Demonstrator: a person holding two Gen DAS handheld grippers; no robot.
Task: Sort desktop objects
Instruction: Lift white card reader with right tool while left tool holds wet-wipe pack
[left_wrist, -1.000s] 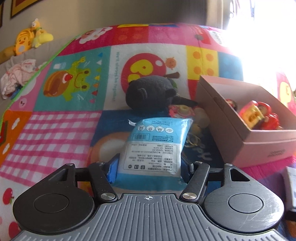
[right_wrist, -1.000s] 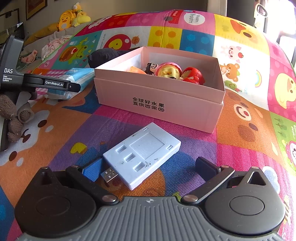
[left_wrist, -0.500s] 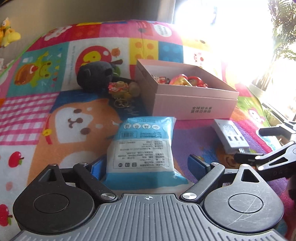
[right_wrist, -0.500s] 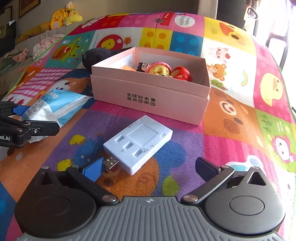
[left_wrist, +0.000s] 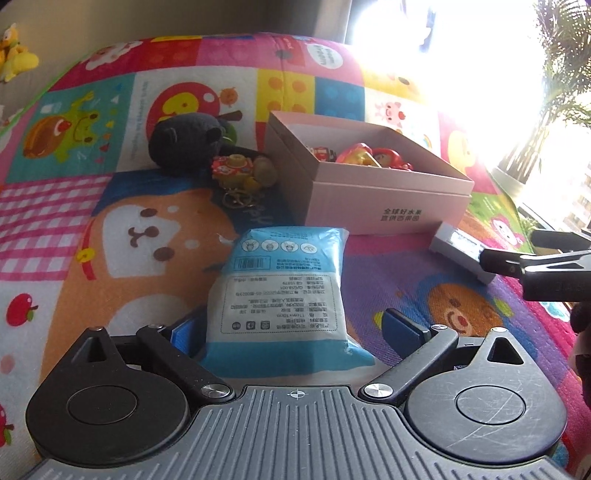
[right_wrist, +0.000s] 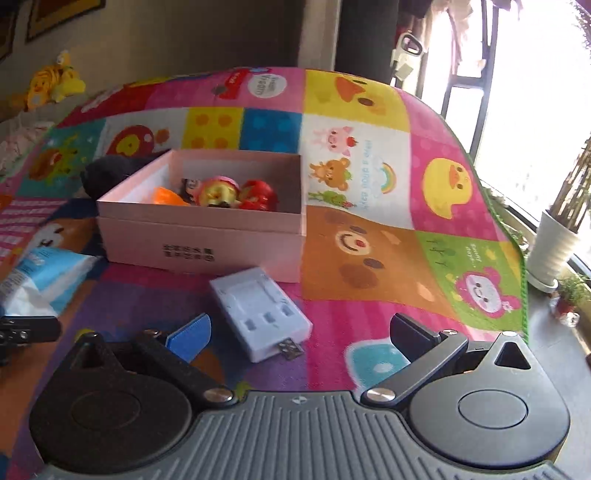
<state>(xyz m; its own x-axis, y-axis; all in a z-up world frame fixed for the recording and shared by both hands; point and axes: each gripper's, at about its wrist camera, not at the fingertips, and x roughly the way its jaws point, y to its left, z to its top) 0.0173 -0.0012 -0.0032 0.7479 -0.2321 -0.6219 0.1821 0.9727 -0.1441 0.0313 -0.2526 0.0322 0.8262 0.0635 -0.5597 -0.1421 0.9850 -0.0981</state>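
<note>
Left gripper (left_wrist: 291, 328) jaws spread wide, just been opening; blue-and-white tissue pack (left_wrist: 284, 291) lies flat on the cartoon play mat (left_wrist: 110, 229) between the blue pads, released. The right pad is clear of the pack; whether the left pad touches it is hard to tell. The pack's far end points at the pink cardboard box (left_wrist: 373, 199), near it but apart.

Right gripper (right_wrist: 301, 330) also spread, nothing pinched; white USB hub (right_wrist: 260, 312) lies on the mat between its fingers, nearer the left blue pad, metal plug end toward the camera. No pad presses on it. Hub sits just in front of the box's near wall.

Box is open-topped, holding several small red and yellow toy figures (right_wrist: 236, 192) plus an orange piece. Left of the box: a dark plush toy (left_wrist: 184, 144), then a small red-yellow keychain trinket (left_wrist: 236, 171) with metal rings, touching or nearly touching the box's left wall.

In the left wrist view the right gripper's black finger pokes in from the right edge over the hub. Potted plant (right_wrist: 554, 243) by the bright window at far right.
</note>
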